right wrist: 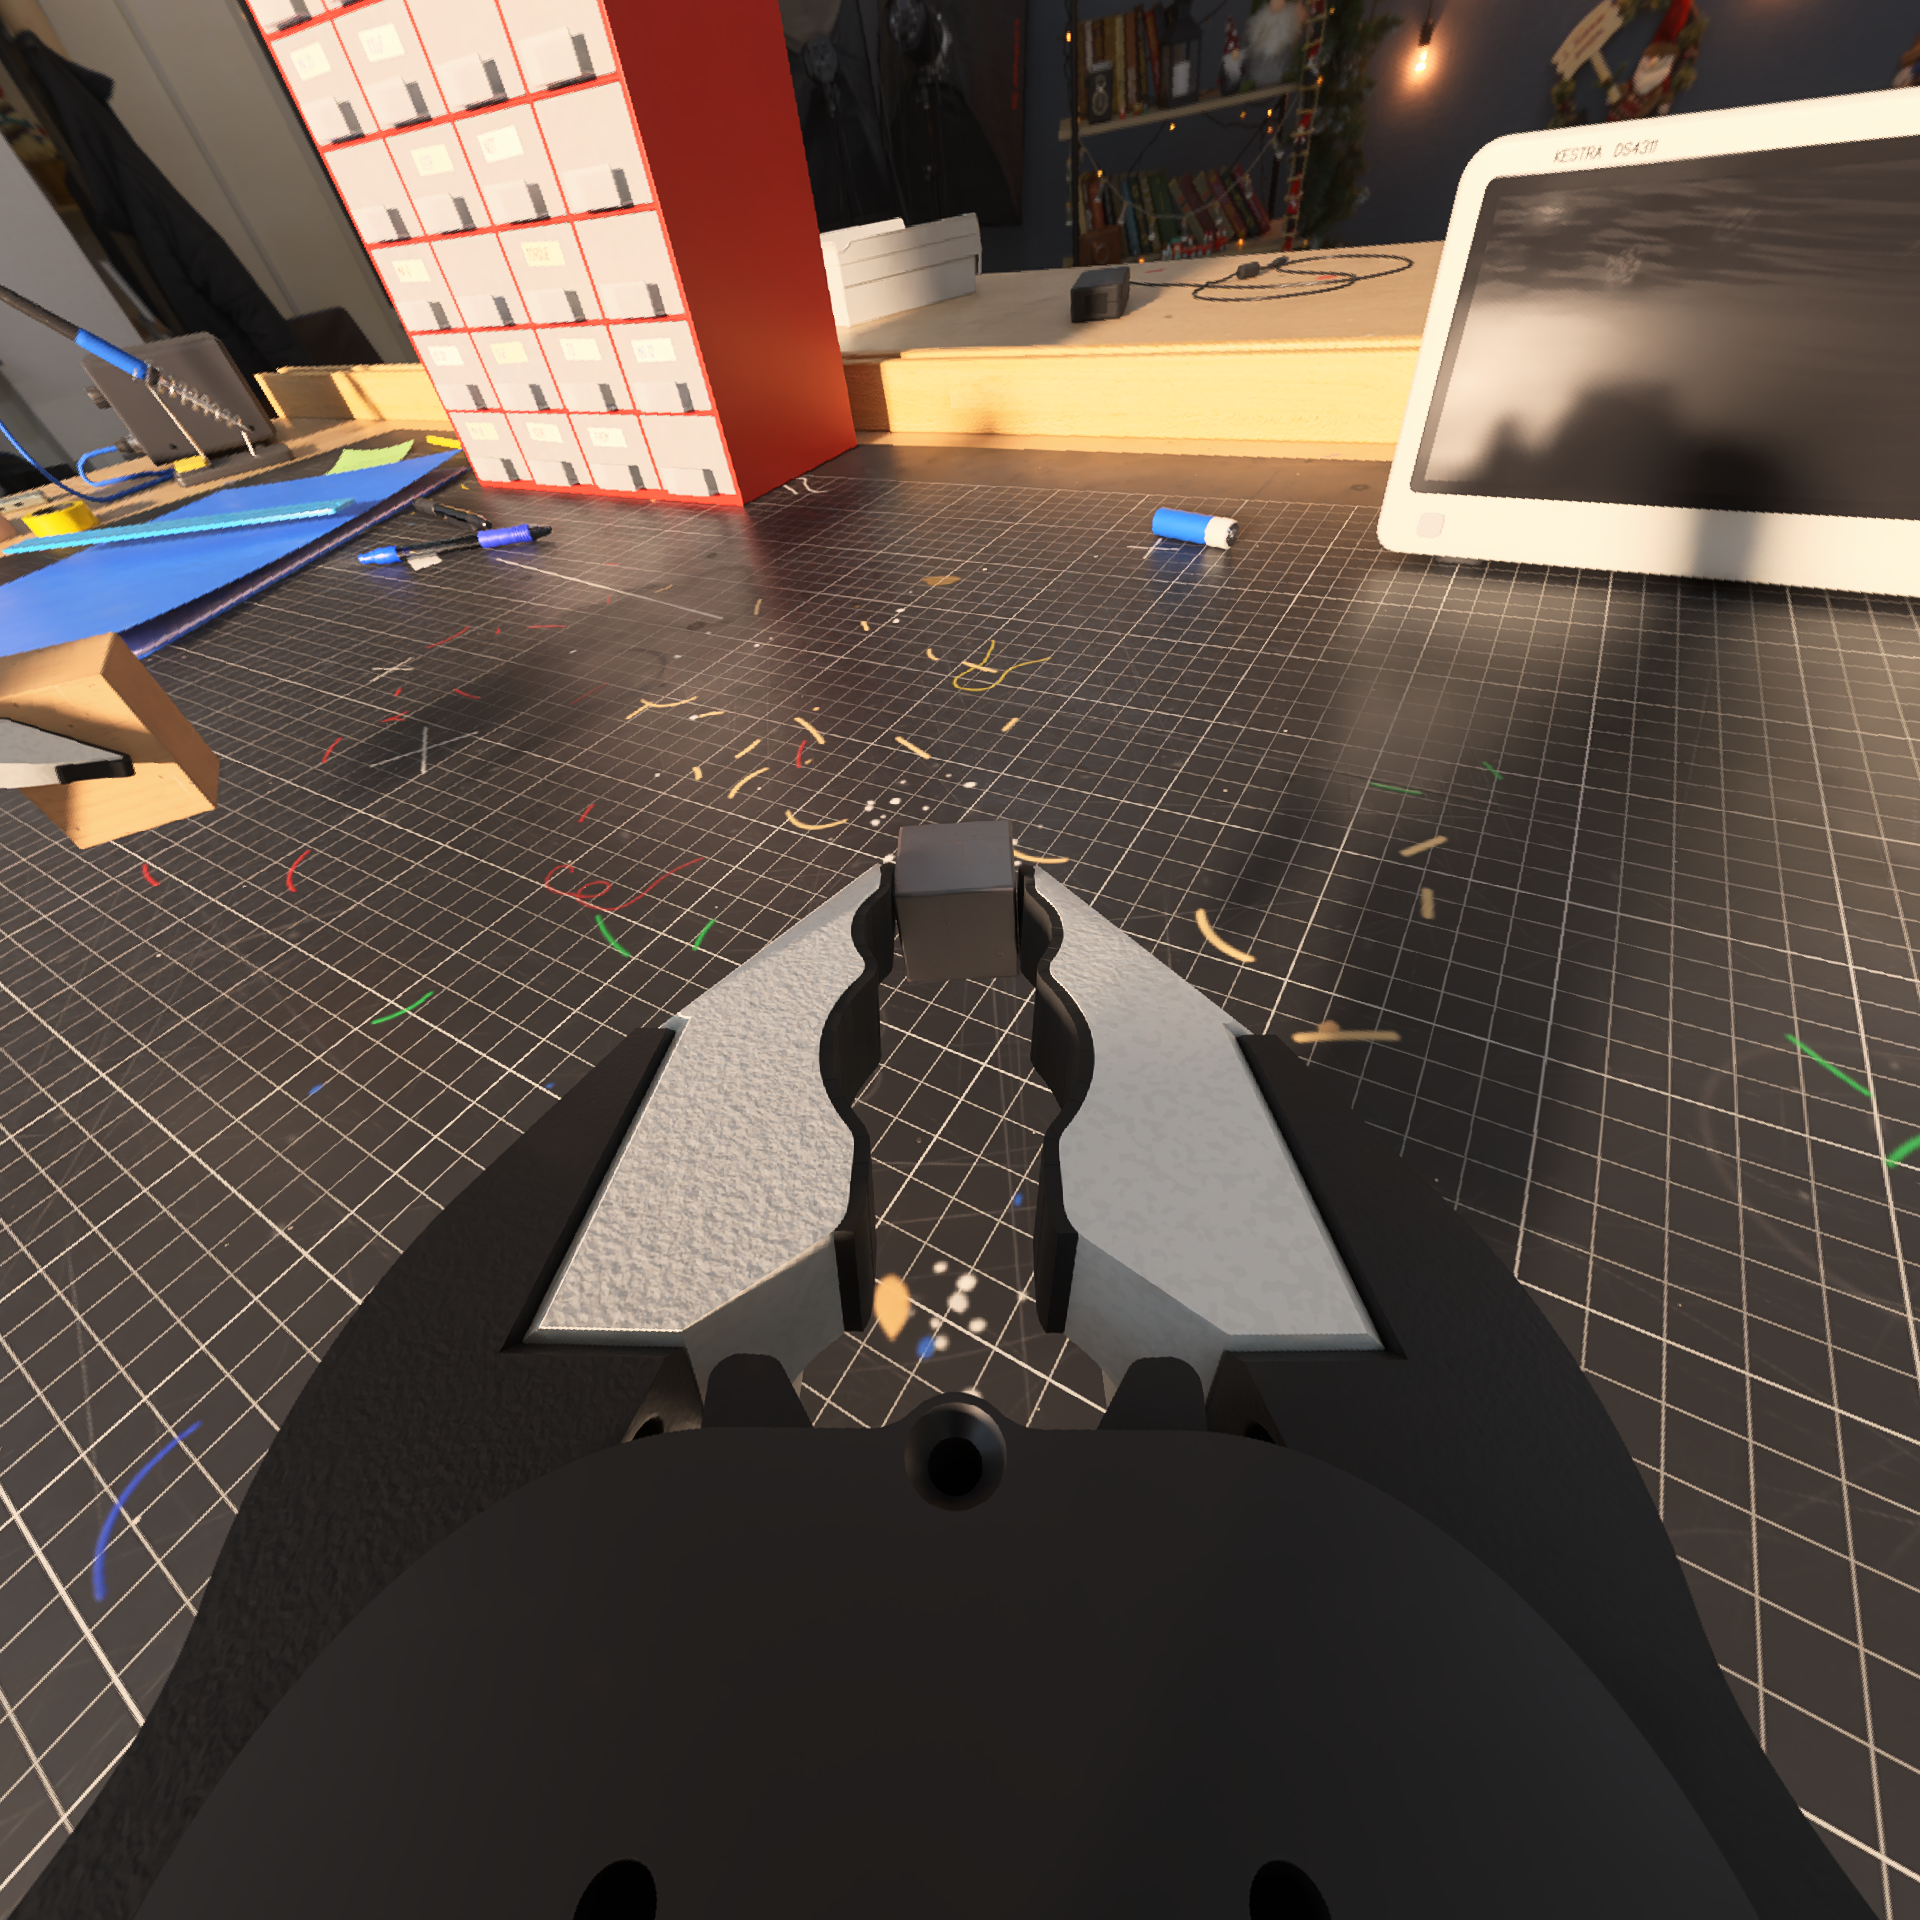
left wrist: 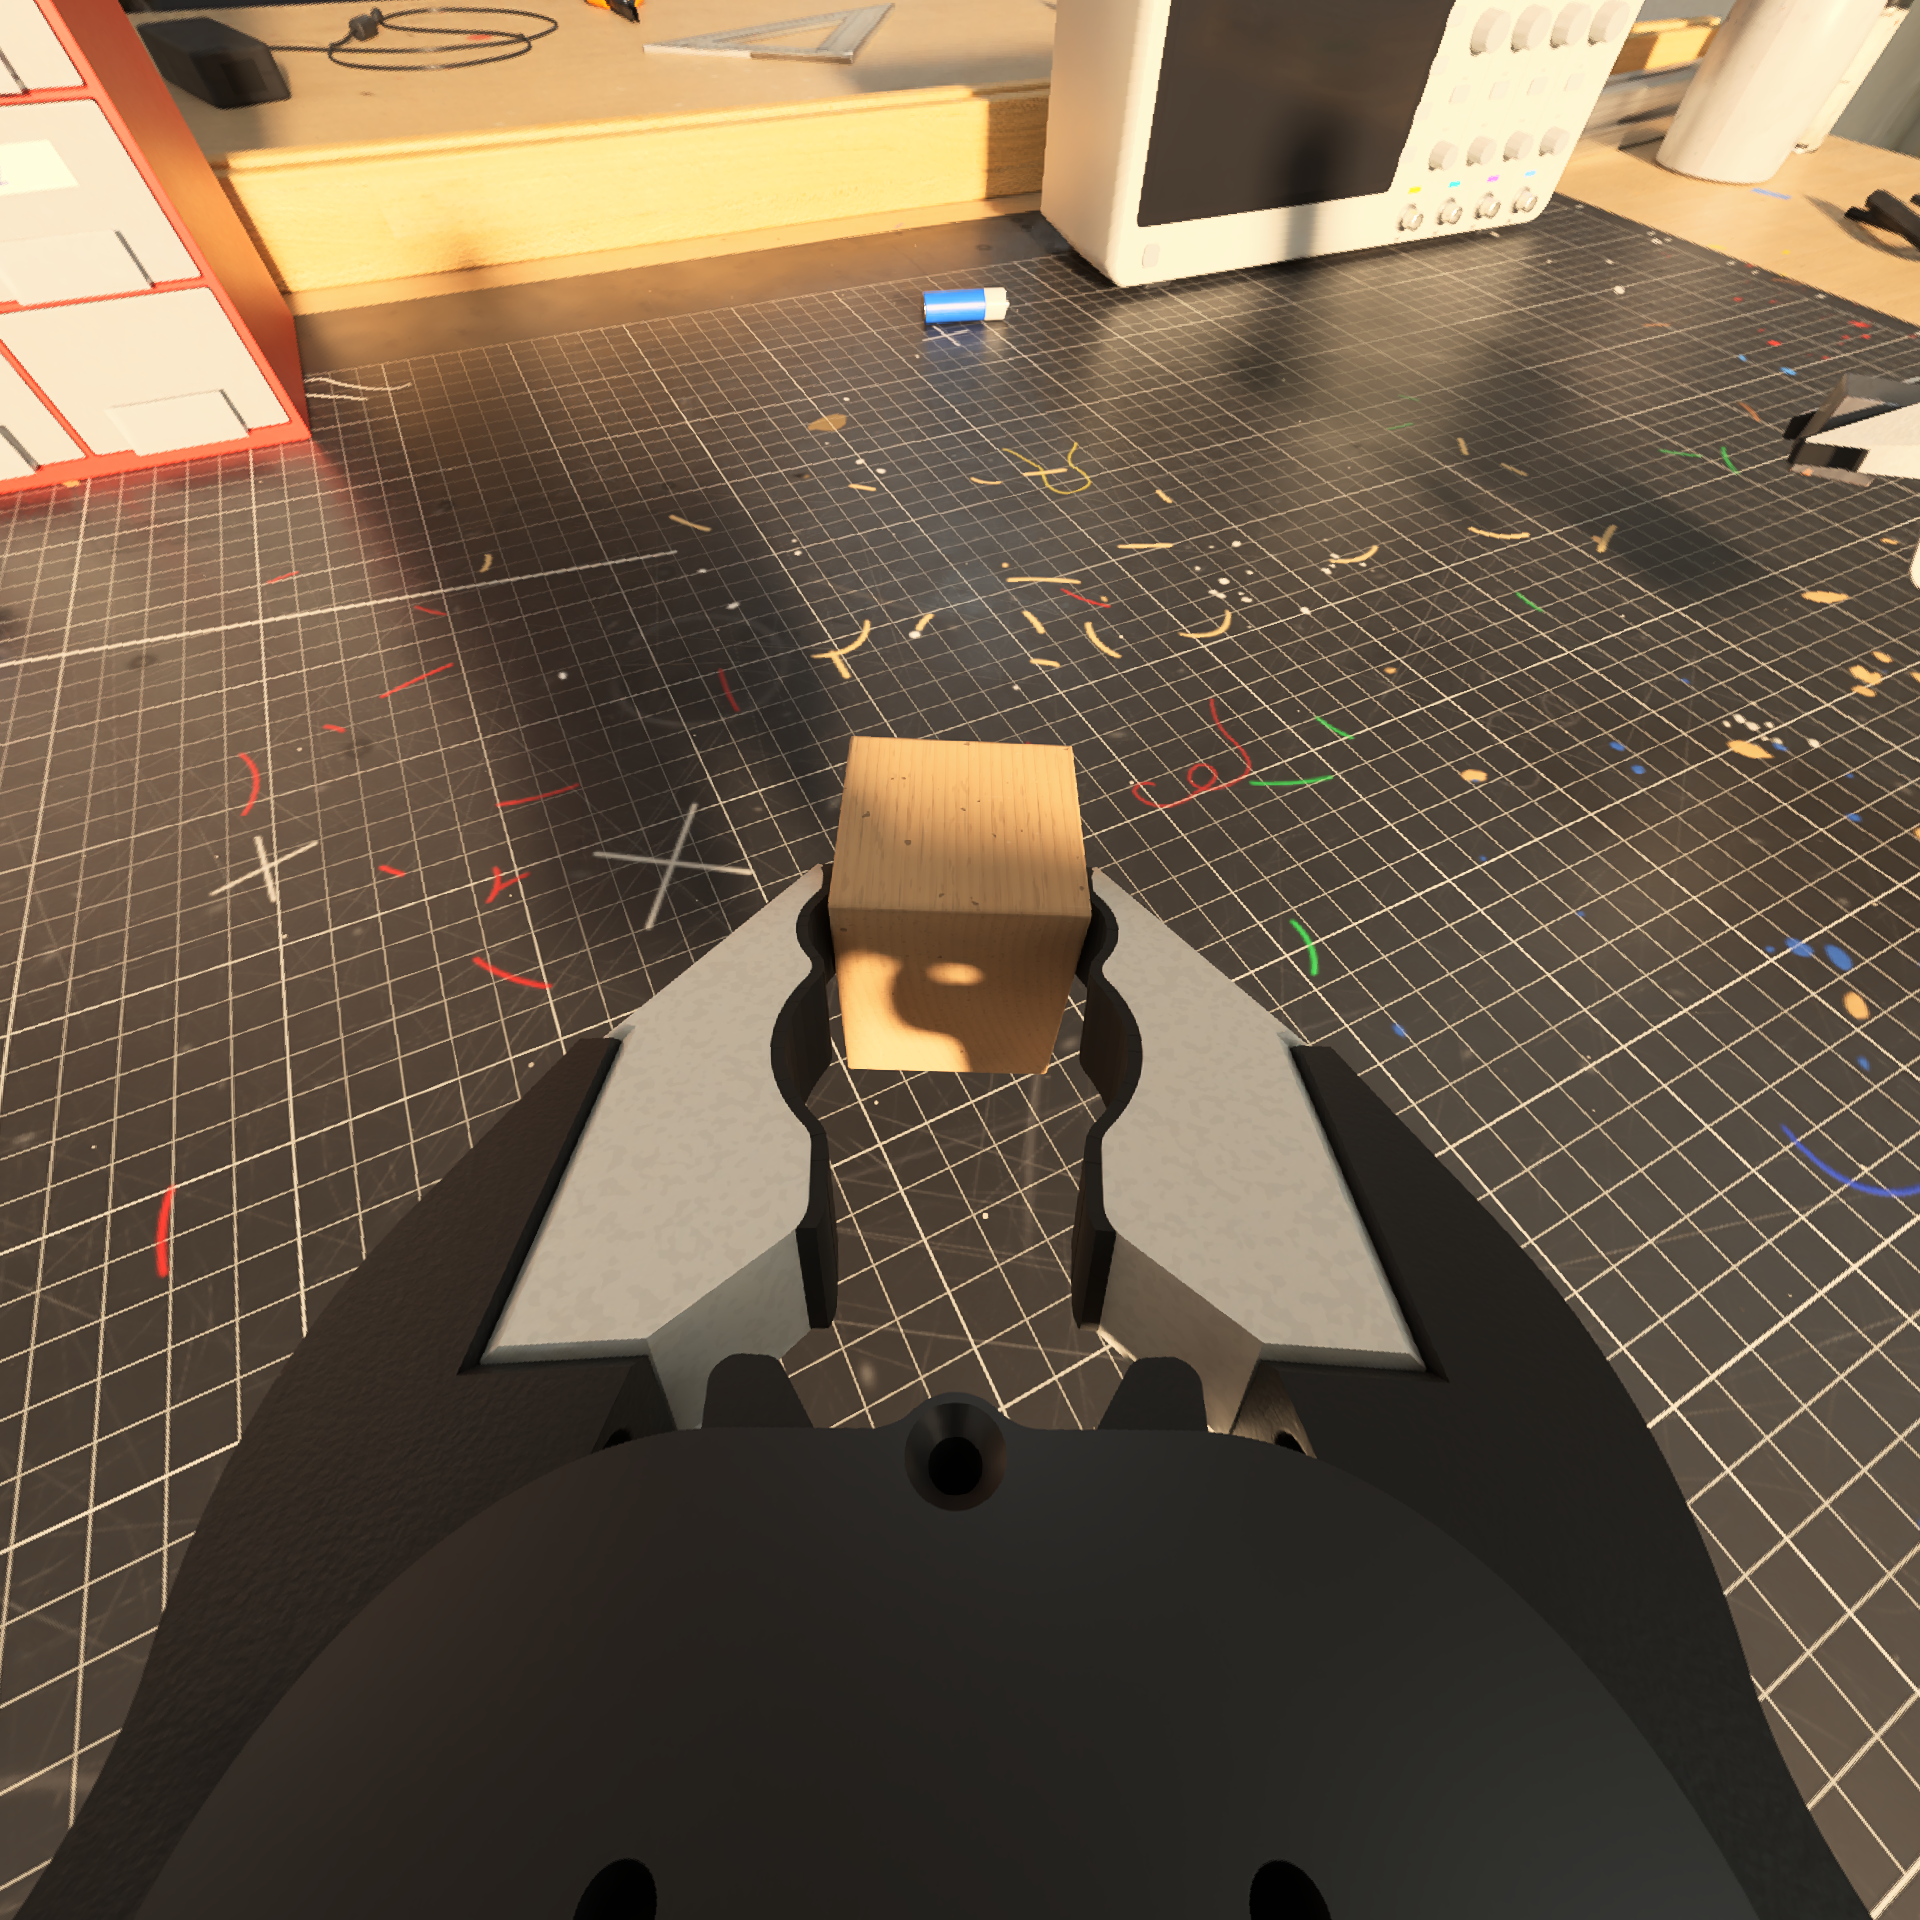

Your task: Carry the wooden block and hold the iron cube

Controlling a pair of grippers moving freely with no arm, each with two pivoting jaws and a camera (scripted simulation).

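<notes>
My left gripper is shut on the wooden block, a pale wood cube held between the fingertips above the black cutting mat. My right gripper is shut on the iron cube, a small dark grey metal cube held at the fingertips above the mat. The wooden block with a left fingertip on it also shows at the left edge of the right wrist view. The right gripper's fingertips show at the right edge of the left wrist view.
A red drawer cabinet stands at the back left, also in the left wrist view. A white oscilloscope stands back right. A blue cylinder lies before a wooden ledge. Pens and blue sheets lie left.
</notes>
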